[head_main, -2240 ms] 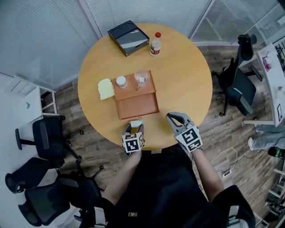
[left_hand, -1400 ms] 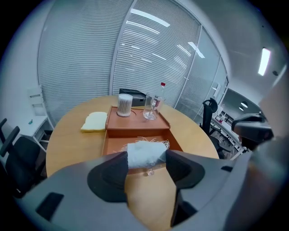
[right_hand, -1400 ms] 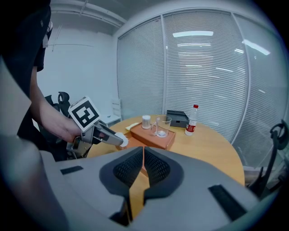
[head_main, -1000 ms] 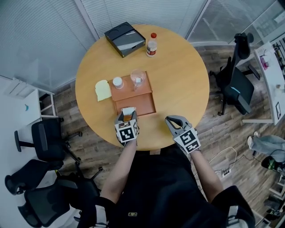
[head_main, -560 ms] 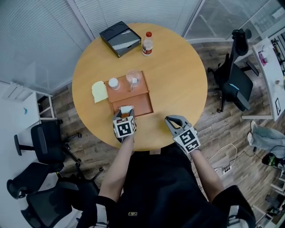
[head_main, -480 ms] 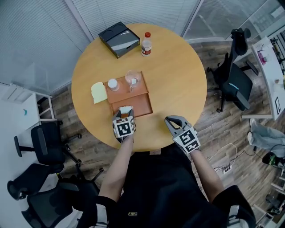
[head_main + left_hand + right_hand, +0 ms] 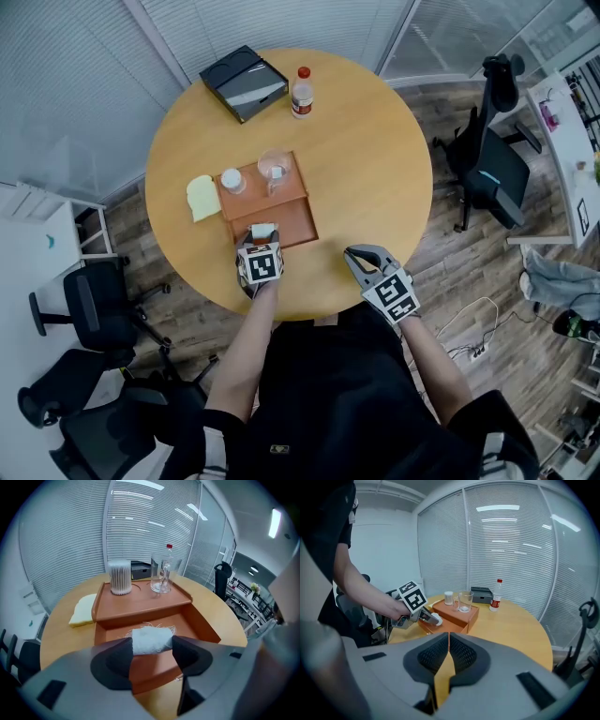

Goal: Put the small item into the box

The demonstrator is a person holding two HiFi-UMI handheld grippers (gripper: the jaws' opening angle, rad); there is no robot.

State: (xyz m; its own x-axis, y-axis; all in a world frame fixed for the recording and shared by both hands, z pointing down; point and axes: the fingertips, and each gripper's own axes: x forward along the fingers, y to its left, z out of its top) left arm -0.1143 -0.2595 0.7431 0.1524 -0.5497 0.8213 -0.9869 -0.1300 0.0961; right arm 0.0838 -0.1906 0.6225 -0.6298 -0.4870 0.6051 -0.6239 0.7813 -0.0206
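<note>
**Q:** Status of the tongs?

**A:** Left tongs [image 7: 262, 238]: I see the jaws clamped on one small white roll [image 7: 150, 641], one pad on each end, with frayed threads showing behind it. Right tongs [image 7: 448, 644]: jaws together with nothing between them, over the near edge of the desk [image 7: 375, 169], well apart from the box.

**Q:** Where is the roll relative to the box?

**A:** It is over the lower, nearer compartment of the one brown box [image 7: 206, 623], inside the line of its walls. I cannot tell whether it touches the compartment floor. Apart from the roll, I see nothing in that compartment.

**Q:** Count of the other items?

**A:** There are two on the box's raised back shelf. One is a jar of white sticks [image 7: 120, 577] at the left. The other is a clear glass [image 7: 161, 576] at the right, and they stand apart and upright. There are three on the desk outside the box. One yellow pad [image 7: 201, 197] lies just beside the box's left wall. One red-capped bottle [image 7: 301, 92] and one black tray [image 7: 243, 82] are near each other at the far edge.

**Q:** Total tongs?

**A:** Two, each with one marker cube.
</note>
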